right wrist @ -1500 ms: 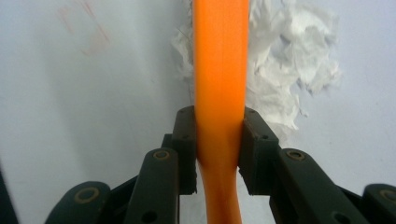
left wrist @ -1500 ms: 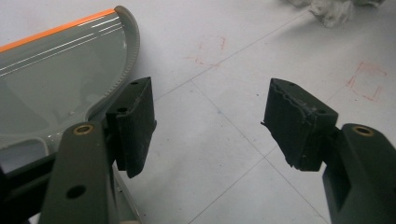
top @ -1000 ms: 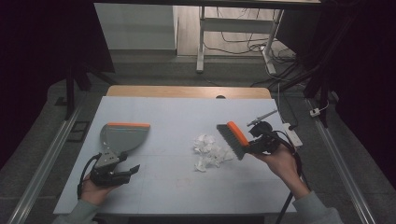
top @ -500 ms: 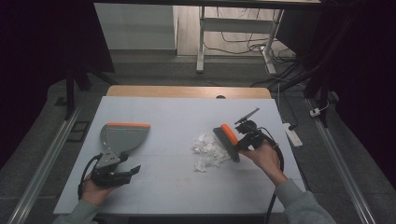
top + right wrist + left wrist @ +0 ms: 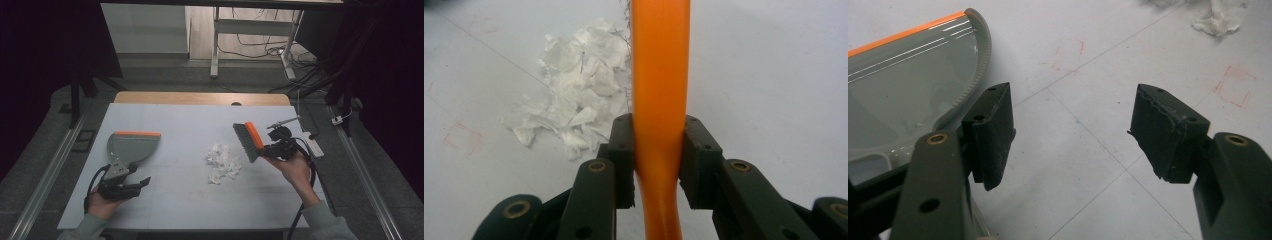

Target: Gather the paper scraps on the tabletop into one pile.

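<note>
Right hand-held gripper (image 5: 270,148) clamping brush (image 5: 248,141) beside paper scraps (image 5: 223,162), dustpan (image 5: 131,146) (apparently untouched) at left.

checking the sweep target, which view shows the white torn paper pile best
The right gripper view: the white torn paper pile sits close, scraps distinct. The high view shows the whole pile, small. The left gripper view catches its edge at the top.

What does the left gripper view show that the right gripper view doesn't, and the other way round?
Left gripper view's own: the grey dustpan with its orange lip, lying beside the open left gripper, with nothing between its jaws. Right gripper view's own: the right gripper shut on the orange handle of the brush, with the scraps piled just left of it. Shared: the white table, the scraps (at the top right edge in the left gripper view) and faint red marks.
</note>
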